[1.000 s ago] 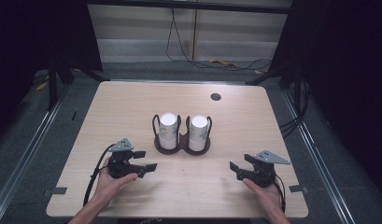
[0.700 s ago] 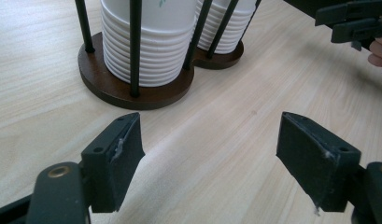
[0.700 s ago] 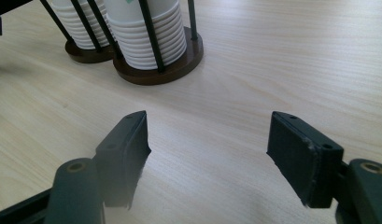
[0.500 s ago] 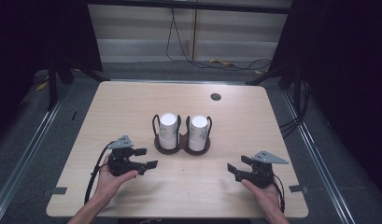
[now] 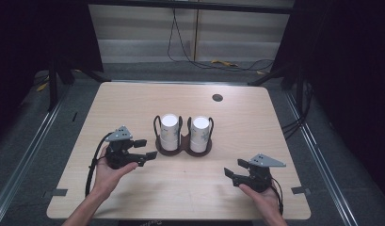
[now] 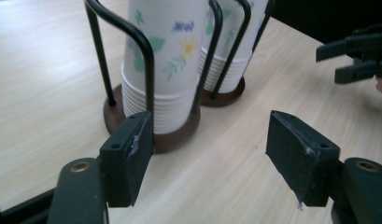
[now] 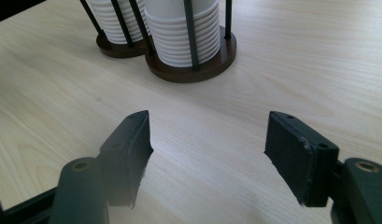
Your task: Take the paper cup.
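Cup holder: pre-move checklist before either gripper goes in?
1. Cup holder upright on the table, both cup stacks seated: ok.
2. Left gripper empty, jaws just been closing, nothing between them: ok.
3. Right gripper empty, jaws just been closing, nothing between them: ok.
4. Both grippers apart from the holder, no contact: ok.
5. Bare table between each gripper and the holder: ok.
6. Jaw gap wide enough for a stack: cannot tell.
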Tool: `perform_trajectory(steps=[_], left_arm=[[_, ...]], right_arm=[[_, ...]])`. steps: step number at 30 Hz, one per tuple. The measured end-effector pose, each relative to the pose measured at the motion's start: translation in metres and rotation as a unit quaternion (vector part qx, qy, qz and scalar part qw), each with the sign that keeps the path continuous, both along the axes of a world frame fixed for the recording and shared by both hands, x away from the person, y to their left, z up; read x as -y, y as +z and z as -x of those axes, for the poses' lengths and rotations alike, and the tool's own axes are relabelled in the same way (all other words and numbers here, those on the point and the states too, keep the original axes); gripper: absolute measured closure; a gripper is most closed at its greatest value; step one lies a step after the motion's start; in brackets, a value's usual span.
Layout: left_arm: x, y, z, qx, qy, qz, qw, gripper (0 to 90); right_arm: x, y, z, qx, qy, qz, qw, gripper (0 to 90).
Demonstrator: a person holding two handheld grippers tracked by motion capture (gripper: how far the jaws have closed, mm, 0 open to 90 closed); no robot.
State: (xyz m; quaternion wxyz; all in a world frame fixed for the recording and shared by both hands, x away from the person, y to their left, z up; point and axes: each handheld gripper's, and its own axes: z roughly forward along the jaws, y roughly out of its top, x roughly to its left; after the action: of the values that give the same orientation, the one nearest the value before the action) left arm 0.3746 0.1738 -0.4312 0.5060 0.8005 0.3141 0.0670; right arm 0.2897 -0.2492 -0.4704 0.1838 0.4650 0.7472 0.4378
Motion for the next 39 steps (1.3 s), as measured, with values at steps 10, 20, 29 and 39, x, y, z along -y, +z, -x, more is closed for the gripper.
perform_trajectory(steps=[10,20,29,39], left_arm=[[0.006,0.022,-0.015,0.011,0.007,0.014,0.9998,33.6],[0.018,0.034,-0.027,0.026,-0.002,0.021,0.9994,37.9],[0.035,0.046,-0.045,0.032,-0.006,0.000,0.9995,34.2],[0.048,0.052,-0.069,0.016,-0.002,-0.019,0.9997,27.3]], right_arm=[[-0.005,0.001,0.002,-0.001,0.021,0.001,0.9998,31.6],[-0.007,0.000,0.002,-0.004,0.030,0.001,0.9995,31.6],[-0.009,-0.001,0.002,-0.005,0.034,0.003,0.9994,31.6],[-0.008,-0.001,0.001,-0.006,0.033,0.001,0.9994,31.6]])
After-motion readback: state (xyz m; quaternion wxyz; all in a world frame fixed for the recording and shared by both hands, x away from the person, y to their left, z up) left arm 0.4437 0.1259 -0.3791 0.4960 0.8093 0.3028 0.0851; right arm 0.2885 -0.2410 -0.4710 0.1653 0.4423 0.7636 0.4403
